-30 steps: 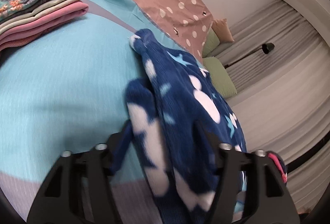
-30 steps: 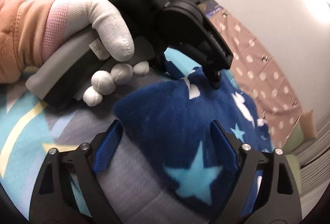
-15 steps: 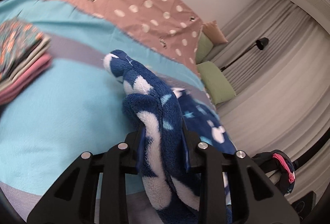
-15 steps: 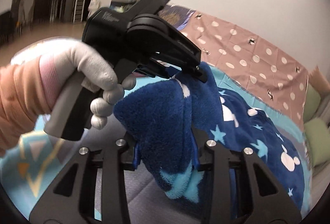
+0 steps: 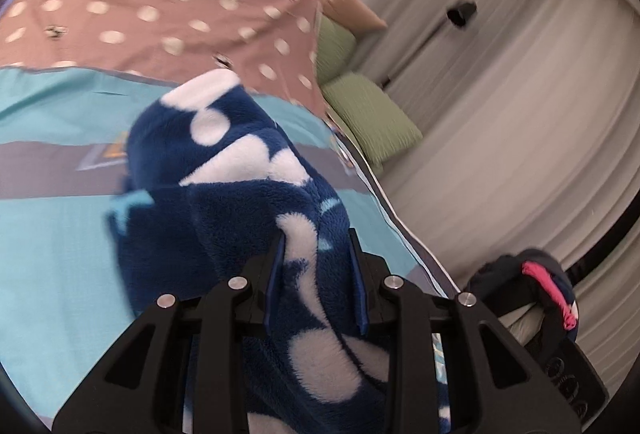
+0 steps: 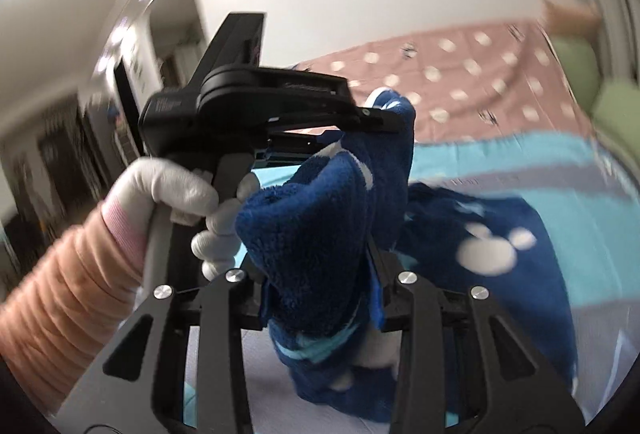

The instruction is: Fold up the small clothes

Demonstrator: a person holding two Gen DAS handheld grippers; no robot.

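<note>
Both grippers have risen since the earlier frames, carrying the dark blue fleece garment with white blobs and pale blue stars (image 5: 256, 194) up off the turquoise and grey bedspread (image 5: 52, 218), and the stack of folded clothes seen at the far left before is out of view. In the left wrist view the left gripper (image 5: 318, 270) is clamped on a thick bunch of the fleece, its blue pads pressed into the pile. In the right wrist view the right gripper (image 6: 320, 282) is likewise closed on another edge of the same garment, with the left gripper (image 6: 384, 118) just beyond it, held by a white-gloved hand (image 6: 180, 190) in a peach ribbed sleeve (image 6: 60, 298), pinching a far corner. Most of the garment hangs between the two grips, its lower part trailing on the bedspread at the right. To do this step well, the two grips should probably draw apart until the held edge is taut and level, letting the cloth hang flat before it is laid down for the fold. No containers appear in either view.
</note>
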